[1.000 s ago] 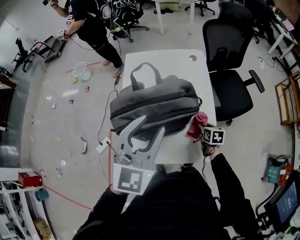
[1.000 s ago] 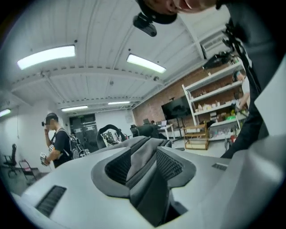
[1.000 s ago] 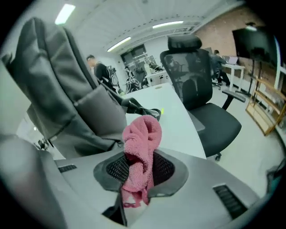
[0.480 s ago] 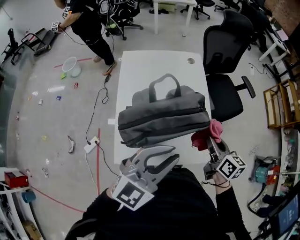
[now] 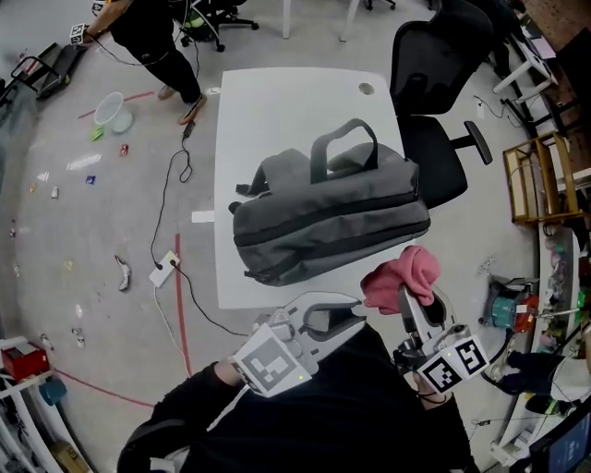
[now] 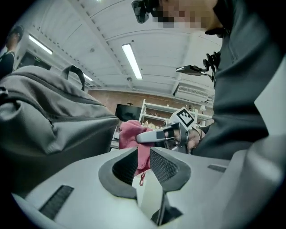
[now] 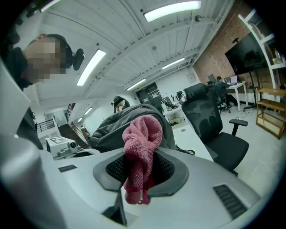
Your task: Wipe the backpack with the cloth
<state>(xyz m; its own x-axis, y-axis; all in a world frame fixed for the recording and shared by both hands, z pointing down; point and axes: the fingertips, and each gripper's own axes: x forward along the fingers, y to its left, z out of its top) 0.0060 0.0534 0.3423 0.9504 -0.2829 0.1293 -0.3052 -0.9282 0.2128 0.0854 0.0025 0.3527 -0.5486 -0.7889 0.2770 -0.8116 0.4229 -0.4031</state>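
Observation:
The grey backpack (image 5: 328, 208) lies on its side on the white table (image 5: 268, 111), handle up; it also shows in the left gripper view (image 6: 49, 116) and the right gripper view (image 7: 109, 127). My right gripper (image 5: 416, 300) (image 7: 140, 167) is held off the table's near right corner, shut on the bunched pink cloth (image 5: 402, 277) (image 7: 140, 138). My left gripper (image 5: 355, 319) (image 6: 143, 156) hovers in front of the table's near edge. Its jaws have just been closing to a thin slit with nothing between them. The cloth (image 6: 129, 134) shows beyond that slit.
A black office chair (image 5: 434, 83) stands at the table's right side. Another person (image 5: 148, 28) stands at the far left by a white bowl (image 5: 109, 109) on the floor. A power strip and cables (image 5: 166, 270) lie left of the table. Wooden shelves (image 5: 536, 175) stand at the right.
Both grippers have drawn back from the backpack toward my body. The right one has lifted the cloth off the bag's end. The left jaws went from wide apart to nearly together.

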